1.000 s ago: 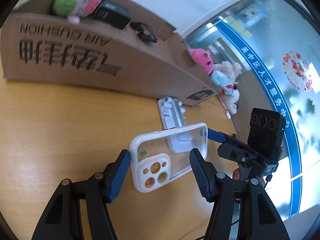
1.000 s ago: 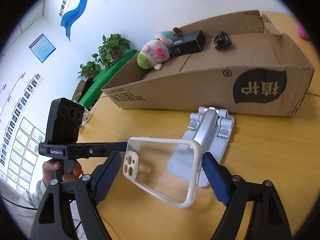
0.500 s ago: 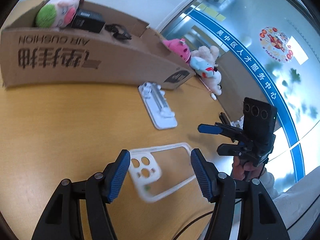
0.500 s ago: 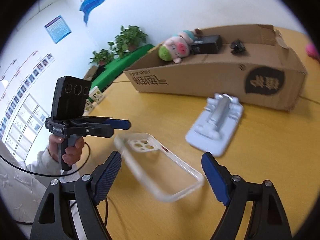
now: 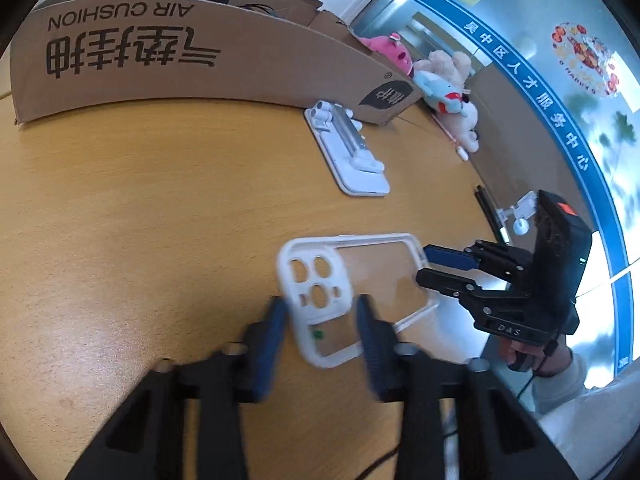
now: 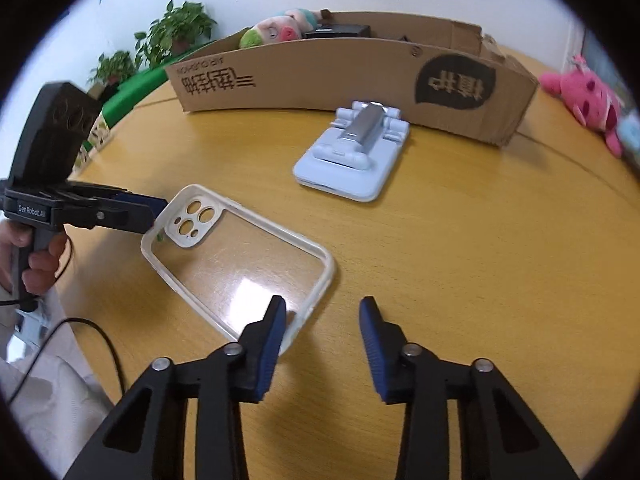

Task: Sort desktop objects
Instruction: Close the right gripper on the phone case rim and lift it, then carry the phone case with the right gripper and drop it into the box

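Phone case [image 6: 236, 264] — clear with a white rim — lies flat on the wooden table [image 6: 460, 272], its long axis running from the right gripper [image 6: 323, 322] toward the left gripper [image 5: 322, 322], camera cutouts at the left gripper's end. Left jaws are closing around that end; whether the pads press it is unclear. Right jaws are closing too, only the case's corner between them. Beyond lies a pale phone stand [image 6: 352, 160], then a cardboard box [image 5: 192, 56] printed "AIR CUSHION". Only the right view reads "GenRobot.AI"; only the left shows blue wall lettering.
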